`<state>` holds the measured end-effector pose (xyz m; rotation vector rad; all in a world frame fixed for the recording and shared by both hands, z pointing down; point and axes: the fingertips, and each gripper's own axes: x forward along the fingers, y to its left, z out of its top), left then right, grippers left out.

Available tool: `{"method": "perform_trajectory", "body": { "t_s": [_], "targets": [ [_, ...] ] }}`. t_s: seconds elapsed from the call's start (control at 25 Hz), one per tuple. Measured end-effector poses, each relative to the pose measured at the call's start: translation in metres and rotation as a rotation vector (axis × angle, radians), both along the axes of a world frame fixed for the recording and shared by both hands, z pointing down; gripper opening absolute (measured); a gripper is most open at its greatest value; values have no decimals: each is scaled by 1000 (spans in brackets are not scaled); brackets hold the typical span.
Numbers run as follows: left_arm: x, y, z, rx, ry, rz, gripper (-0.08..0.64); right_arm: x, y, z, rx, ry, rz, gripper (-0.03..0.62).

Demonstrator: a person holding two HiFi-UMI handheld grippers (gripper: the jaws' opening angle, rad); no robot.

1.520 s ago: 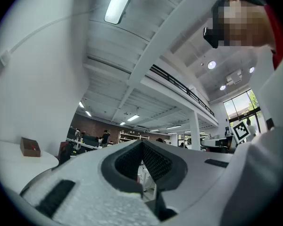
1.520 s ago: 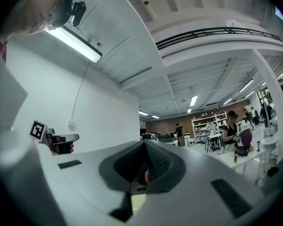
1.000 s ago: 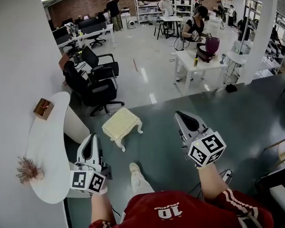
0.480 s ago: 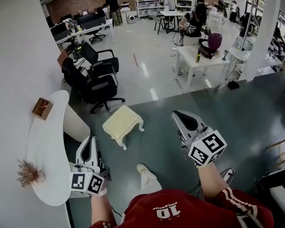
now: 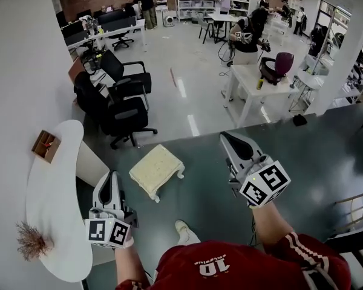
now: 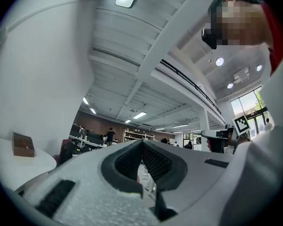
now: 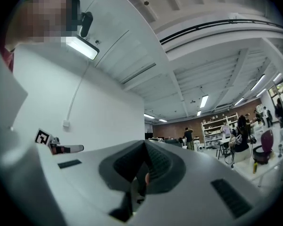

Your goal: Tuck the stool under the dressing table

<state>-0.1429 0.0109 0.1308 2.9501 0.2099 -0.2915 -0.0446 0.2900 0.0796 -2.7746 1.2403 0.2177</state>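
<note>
A small cream stool (image 5: 156, 168) with white curved legs stands on the dark green floor, out from the white dressing table (image 5: 53, 204) along the left wall. My left gripper (image 5: 109, 182) is shut and empty, hanging by the table's edge, below and left of the stool. My right gripper (image 5: 232, 140) is shut and empty, held above the floor to the right of the stool. In the left gripper view the jaws (image 6: 142, 142) meet with nothing between them. The right gripper view shows its jaws (image 7: 145, 143) closed the same way.
On the dressing table sit a small wooden box (image 5: 46, 145) and a dried plant (image 5: 30, 241). Black office chairs (image 5: 118, 110) stand beyond the stool. A white table (image 5: 260, 83) with a purple object and several people are farther back. My shoe (image 5: 186, 232) is on the floor.
I have walked forward: the stool and dressing table have drawn nearer and lower in the head view. Both grippers stayed shut and moved forward with me.
</note>
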Motion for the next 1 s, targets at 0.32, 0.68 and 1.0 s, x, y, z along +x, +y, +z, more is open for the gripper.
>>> {"method": "perform_trajectory", "body": {
  "t_s": [0.32, 0.68, 1.0],
  "targets": [
    [88, -67, -10, 48, 13, -37, 0, 106, -69, -7, 21, -3, 6, 5],
    [143, -72, -17, 83, 29, -29, 143, 155, -95, 1, 19, -13, -80, 177],
    [170, -68, -13, 124, 23, -1, 528, 180, -145, 7, -31, -15, -234, 543]
  ]
}}
